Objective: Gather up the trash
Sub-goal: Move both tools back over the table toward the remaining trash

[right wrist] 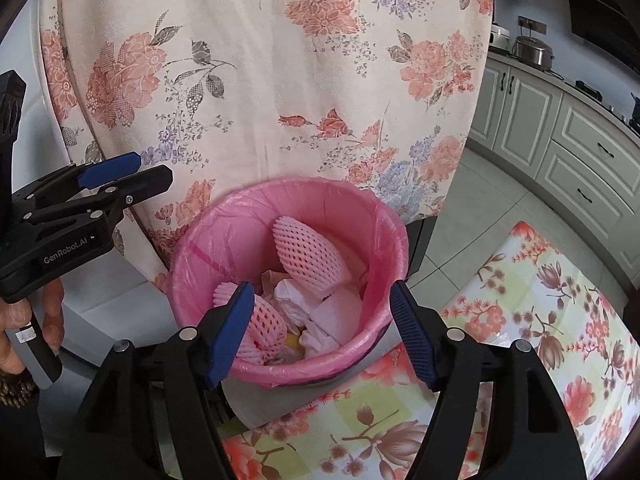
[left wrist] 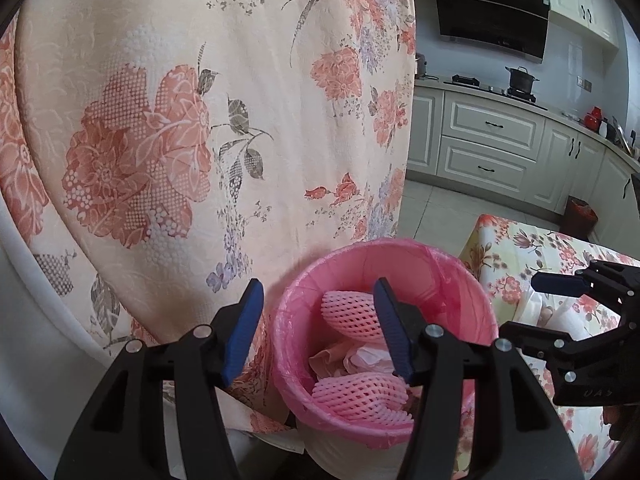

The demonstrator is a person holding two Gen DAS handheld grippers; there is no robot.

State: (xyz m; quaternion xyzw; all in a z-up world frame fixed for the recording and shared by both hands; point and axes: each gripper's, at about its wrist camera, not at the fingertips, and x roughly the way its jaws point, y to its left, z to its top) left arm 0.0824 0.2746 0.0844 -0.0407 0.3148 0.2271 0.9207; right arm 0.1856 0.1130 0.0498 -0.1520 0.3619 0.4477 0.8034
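Note:
A bin with a pink liner (left wrist: 472,300) (right wrist: 384,224) stands on the floor by the table edge. Inside lie two pink foam fruit nets (left wrist: 352,316) (right wrist: 308,256), crumpled white tissue (right wrist: 296,300) and other scraps. My left gripper (left wrist: 320,300) is open and empty, just above the bin's near rim; it also shows from the side in the right wrist view (right wrist: 132,172). My right gripper (right wrist: 324,300) is open and empty over the bin's near rim; it shows at the right of the left wrist view (left wrist: 560,284).
A large floral cloth (left wrist: 224,120) (right wrist: 280,60) hangs behind the bin. A floral tablecloth (right wrist: 532,320) (left wrist: 512,272) covers the table to the right. White kitchen cabinets (left wrist: 492,140) and tiled floor (left wrist: 432,208) lie beyond. A small dark bin with a red liner (left wrist: 580,216) stands by the cabinets.

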